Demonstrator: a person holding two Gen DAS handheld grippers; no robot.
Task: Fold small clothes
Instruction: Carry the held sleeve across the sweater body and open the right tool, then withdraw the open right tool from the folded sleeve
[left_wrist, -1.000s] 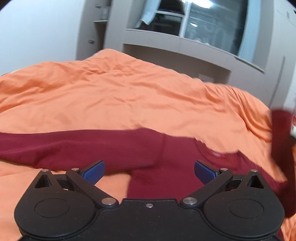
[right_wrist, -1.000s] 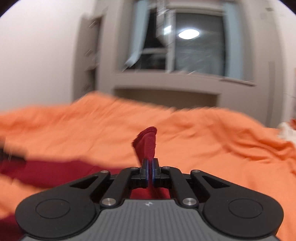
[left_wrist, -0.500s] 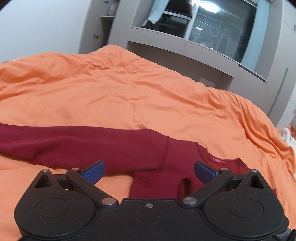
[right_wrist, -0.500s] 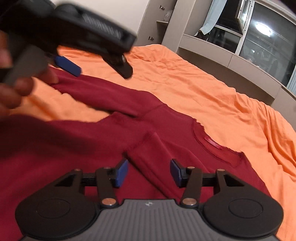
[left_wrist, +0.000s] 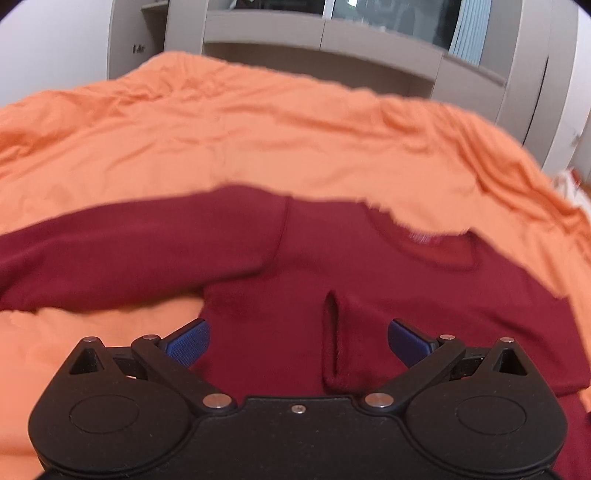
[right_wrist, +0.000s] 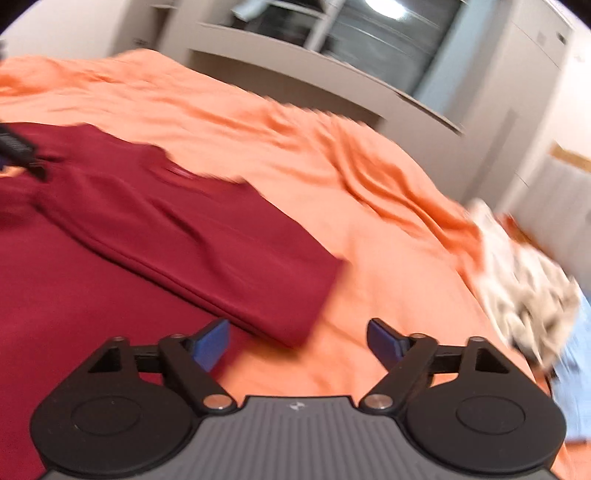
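I see a bed (left_wrist: 258, 147) under a rumpled orange cover. A dark red sweater (left_wrist: 369, 280) lies flat on its near part, one sleeve stretched left. At the far right lies a patterned cloth (right_wrist: 524, 280).

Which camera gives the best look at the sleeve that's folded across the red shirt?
The left wrist view. The folded sleeve lies centred there, cuff opening visible, on the red shirt. In the right wrist view the sleeve is motion-blurred, a diagonal band with its cuff out of sight at the left.
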